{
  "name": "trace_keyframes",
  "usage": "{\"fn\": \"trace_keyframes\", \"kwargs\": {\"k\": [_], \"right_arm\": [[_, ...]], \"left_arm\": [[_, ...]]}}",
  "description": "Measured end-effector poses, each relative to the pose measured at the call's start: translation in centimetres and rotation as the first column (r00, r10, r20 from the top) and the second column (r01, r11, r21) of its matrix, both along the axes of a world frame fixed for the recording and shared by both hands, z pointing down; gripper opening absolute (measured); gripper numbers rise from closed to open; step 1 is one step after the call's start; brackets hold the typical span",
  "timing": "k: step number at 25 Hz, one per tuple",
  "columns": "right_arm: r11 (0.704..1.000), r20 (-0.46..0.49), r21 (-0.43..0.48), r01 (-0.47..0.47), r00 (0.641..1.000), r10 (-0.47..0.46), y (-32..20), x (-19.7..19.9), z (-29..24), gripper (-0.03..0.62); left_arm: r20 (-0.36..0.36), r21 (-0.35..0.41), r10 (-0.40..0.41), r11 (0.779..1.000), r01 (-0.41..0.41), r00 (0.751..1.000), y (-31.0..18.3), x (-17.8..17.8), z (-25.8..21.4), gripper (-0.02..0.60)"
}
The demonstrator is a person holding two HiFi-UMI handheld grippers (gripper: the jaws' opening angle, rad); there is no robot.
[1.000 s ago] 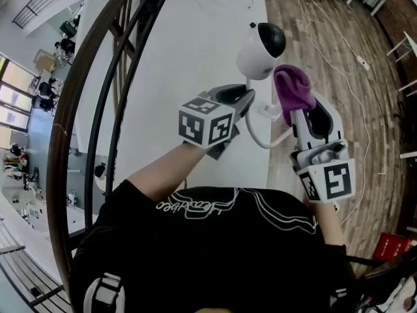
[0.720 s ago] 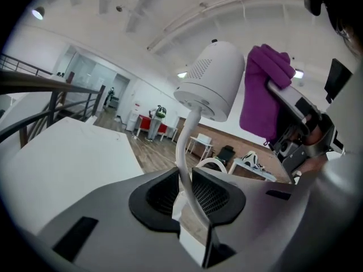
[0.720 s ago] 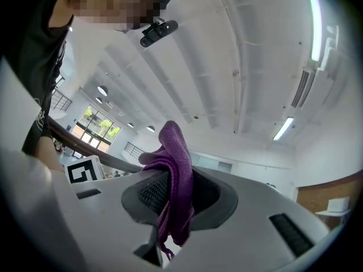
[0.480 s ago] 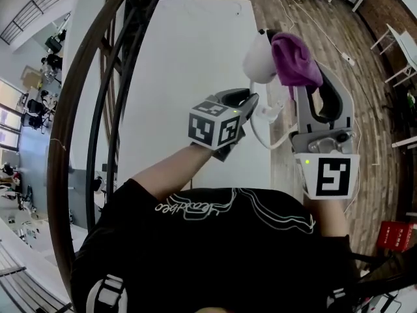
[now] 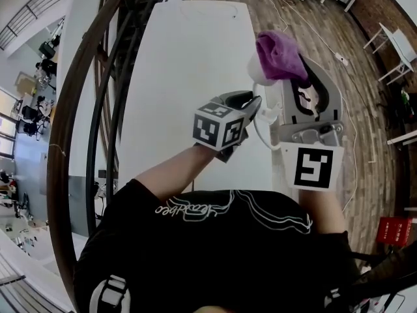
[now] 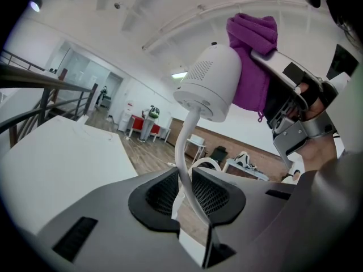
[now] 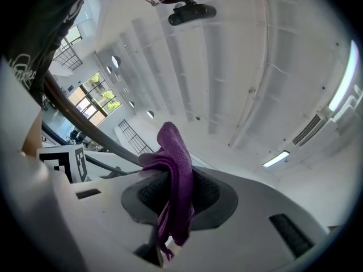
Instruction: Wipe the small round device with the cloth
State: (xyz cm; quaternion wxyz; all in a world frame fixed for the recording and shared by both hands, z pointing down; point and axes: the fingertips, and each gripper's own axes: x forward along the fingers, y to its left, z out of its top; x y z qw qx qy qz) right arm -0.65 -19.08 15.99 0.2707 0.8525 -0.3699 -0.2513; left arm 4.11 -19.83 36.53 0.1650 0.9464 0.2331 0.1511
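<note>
While your left gripper (image 6: 182, 194) clamps the white stalk (image 6: 181, 146) to steady the small round device (image 6: 212, 81) near the bench (image 5: 189, 64) edge, your right gripper (image 7: 174, 200) pinches the purple cloth (image 6: 252, 67), laid against the device's head for wiping.

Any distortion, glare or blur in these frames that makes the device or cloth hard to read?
Head view: heavy fisheye bows the railing and the table edges; light is even, no blur. Left gripper view: dark round vignette at the corners; the device is sharp against a bright ceiling. Right gripper view: a ceiling lamp glares at the right edge; the cloth is sharp.
</note>
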Motion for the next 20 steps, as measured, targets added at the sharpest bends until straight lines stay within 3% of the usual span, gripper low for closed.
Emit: {"fn": "trace_keyframes", "kwargs": {"k": [11, 20], "right_arm": [[0.996, -0.012, -0.086, -0.036, 0.999, 0.035, -1.7, -0.7, 2.1, 0.066], [0.994, -0.004, -0.105, -0.027, 1.0, 0.026, -2.9, -0.4, 3.2, 0.066]], "left_arm": [[-0.003, -0.012, 0.013, 1.0, -0.013, 1.0, 0.0, 0.0, 0.2, 0.078], [-0.006, -0.035, 0.033, 0.999, -0.033, 0.999, -0.4, 0.5, 0.4, 0.078]]}}
